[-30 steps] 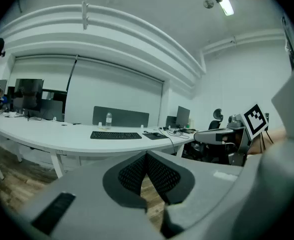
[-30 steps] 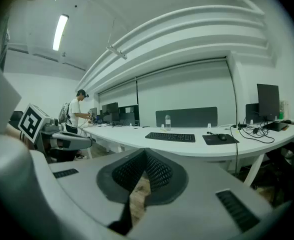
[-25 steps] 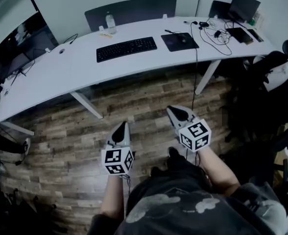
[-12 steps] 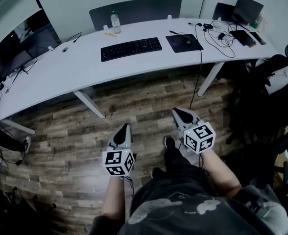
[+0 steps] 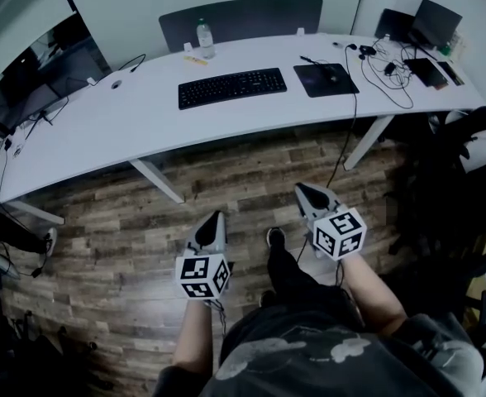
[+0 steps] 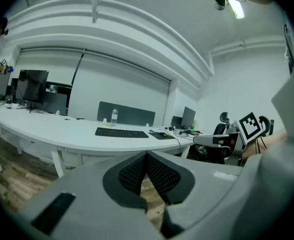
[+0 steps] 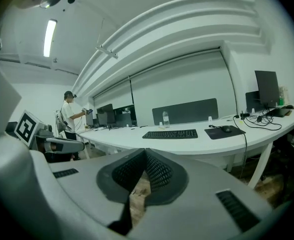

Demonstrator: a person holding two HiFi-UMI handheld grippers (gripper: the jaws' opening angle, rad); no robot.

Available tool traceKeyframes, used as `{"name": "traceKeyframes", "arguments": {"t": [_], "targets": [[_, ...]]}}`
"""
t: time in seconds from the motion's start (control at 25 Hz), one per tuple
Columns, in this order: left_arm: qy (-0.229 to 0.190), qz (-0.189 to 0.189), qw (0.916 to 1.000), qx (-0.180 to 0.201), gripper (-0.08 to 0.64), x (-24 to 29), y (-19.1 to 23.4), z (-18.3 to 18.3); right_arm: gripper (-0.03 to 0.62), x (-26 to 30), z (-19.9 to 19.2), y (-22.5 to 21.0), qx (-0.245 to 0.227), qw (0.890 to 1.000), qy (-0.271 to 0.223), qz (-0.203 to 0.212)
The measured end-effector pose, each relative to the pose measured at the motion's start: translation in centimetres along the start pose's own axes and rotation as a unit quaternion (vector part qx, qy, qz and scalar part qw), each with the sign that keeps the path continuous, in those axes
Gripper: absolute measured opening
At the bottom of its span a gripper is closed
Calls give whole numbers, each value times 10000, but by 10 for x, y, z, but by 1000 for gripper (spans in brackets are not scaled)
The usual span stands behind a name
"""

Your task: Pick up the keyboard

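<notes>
A black keyboard (image 5: 232, 87) lies flat on the long white curved desk (image 5: 102, 126), near its middle; it also shows as the keyboard (image 6: 121, 132) in the left gripper view and the keyboard (image 7: 170, 133) in the right gripper view. Both grippers hang over the wooden floor, well short of the desk. My left gripper (image 5: 216, 216) is shut with nothing in it, its jaw tips meeting in the left gripper's (image 6: 147, 155) own view. My right gripper (image 5: 302, 188) is shut and empty too, as the right gripper's (image 7: 146, 153) own view shows.
A black mouse pad with a mouse (image 5: 326, 79) lies right of the keyboard, a water bottle (image 5: 204, 38) behind it. Cables and a laptop (image 5: 429, 35) crowd the desk's right end, monitors (image 5: 28, 81) the left. Black chairs (image 5: 466, 147) stand at right. A person (image 7: 68, 115) stands far off.
The desk and keyboard have shifted a little rightward and lower in the head view as I step toward them. Both grippers stay shut and empty.
</notes>
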State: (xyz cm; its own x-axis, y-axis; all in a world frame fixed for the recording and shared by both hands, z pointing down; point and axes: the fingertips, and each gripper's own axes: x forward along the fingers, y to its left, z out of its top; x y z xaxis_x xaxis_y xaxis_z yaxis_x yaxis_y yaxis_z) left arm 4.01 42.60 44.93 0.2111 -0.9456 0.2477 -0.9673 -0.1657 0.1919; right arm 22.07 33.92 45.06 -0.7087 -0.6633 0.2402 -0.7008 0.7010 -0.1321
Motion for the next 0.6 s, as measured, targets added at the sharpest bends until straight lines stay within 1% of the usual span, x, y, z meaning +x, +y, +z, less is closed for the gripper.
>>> {"name": "traceKeyframes", "arguments": {"t": [0.32, 0.6], "targets": [[92, 93, 9998, 148, 2, 84, 37, 26, 2, 85, 18, -60, 205, 9998, -62, 61], [239, 218, 9993, 197, 2, 165, 64, 58, 2, 159, 51, -118, 358, 9991, -46, 210]]}}
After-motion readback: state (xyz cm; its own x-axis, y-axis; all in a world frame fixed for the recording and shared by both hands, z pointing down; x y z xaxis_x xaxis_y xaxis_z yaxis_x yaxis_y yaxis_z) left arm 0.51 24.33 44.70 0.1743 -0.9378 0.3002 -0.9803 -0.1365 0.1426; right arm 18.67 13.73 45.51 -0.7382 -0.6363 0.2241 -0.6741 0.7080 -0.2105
